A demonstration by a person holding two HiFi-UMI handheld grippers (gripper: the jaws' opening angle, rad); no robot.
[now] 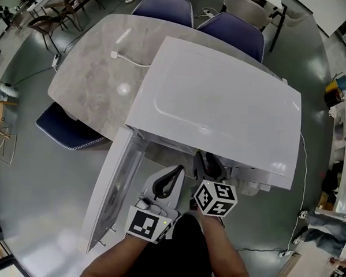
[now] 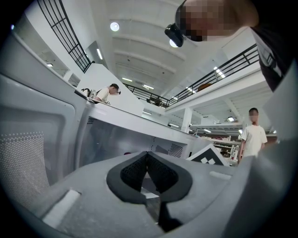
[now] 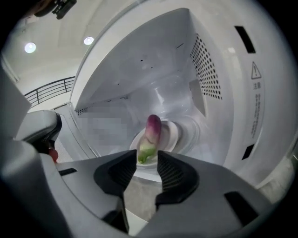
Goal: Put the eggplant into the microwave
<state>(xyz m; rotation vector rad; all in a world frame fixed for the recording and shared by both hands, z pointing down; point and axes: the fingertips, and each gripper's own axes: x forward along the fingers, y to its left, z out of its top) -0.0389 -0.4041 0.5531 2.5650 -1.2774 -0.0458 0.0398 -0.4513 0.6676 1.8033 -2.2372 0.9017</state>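
Note:
The eggplant point(image 3: 150, 138), purple with a green end, lies on a white plate point(image 3: 174, 132) inside the white microwave point(image 1: 221, 103). The microwave's door point(image 1: 115, 184) hangs open to the left. My right gripper point(image 3: 146, 160) is open at the mouth of the cavity, and the eggplant lies just beyond its pads, untouched. In the head view the right gripper point(image 1: 206, 163) reaches under the microwave's top edge. My left gripper point(image 1: 174, 174) hovers beside it near the door. In its own view the left gripper point(image 2: 147, 155) has its pads meeting at the tips, with nothing between them.
The microwave stands on a grey marble table point(image 1: 95, 79) with a white cable point(image 1: 128, 58) on it. Blue chairs point(image 1: 165, 7) point(image 1: 63, 129) ring the table. A person point(image 2: 251, 135) stands far off in the left gripper view.

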